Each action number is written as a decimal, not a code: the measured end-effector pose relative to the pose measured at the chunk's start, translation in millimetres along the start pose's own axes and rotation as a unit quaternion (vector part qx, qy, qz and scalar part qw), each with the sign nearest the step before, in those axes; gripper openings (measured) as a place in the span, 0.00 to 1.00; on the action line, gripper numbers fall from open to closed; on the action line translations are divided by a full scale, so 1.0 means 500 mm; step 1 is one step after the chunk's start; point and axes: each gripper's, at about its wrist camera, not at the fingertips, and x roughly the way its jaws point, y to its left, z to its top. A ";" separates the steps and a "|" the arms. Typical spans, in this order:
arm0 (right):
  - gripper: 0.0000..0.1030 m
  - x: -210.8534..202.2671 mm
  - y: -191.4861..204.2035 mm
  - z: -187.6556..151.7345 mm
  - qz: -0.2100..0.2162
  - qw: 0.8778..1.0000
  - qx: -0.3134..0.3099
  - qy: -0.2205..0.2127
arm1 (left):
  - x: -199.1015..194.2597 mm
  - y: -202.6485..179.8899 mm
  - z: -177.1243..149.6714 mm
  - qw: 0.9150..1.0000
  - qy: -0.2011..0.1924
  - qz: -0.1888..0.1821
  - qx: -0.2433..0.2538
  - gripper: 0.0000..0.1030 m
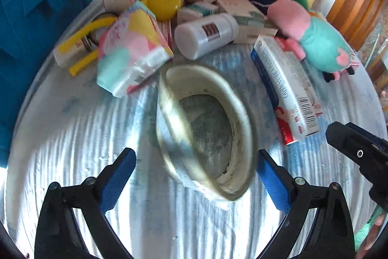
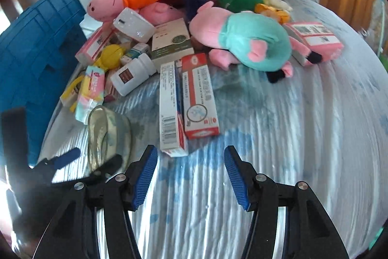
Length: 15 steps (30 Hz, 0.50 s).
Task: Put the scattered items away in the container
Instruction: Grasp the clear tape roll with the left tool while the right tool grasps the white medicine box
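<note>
Nearly all remains: toys, boxes and a bottle (image 2: 132,75) crowd the table's (image 2: 303,137) far edge beside the blue crate (image 1: 36,23). Left gripper (image 1: 196,176) spread around the tape roll (image 1: 206,128); right gripper (image 2: 190,176) spread, empty.

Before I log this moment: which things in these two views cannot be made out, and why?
- Blue crate: inside hidden in both views; only its outer wall shows, cut by the frame edge.
- Tape roll: motion-blurred in the left wrist view, so contact with the left gripper is unclear.
- Left gripper in the right wrist view: blurred and partly cut off.
- Print on the toothpaste box: too small to read.
</note>
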 end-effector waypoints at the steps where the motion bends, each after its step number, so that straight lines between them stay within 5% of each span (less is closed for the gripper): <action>1: 0.55 0.004 0.003 -0.006 0.007 1.000 -0.004 0.003 | 0.005 -0.002 -0.001 1.000 -0.005 0.007 -0.001 0.96; 4: 0.55 0.038 0.018 -0.011 0.013 0.999 -0.021 0.023 | 0.015 -0.008 0.000 1.000 -0.019 0.025 0.004 0.88; 8: 0.23 0.073 0.029 -0.018 0.012 0.999 -0.029 0.018 | 0.015 -0.015 -0.006 0.999 -0.045 0.023 0.013 0.85; 15: 0.25 0.107 0.041 -0.021 0.034 0.999 -0.034 -0.015 | 0.026 -0.002 -0.006 0.998 -0.064 0.025 0.012 0.95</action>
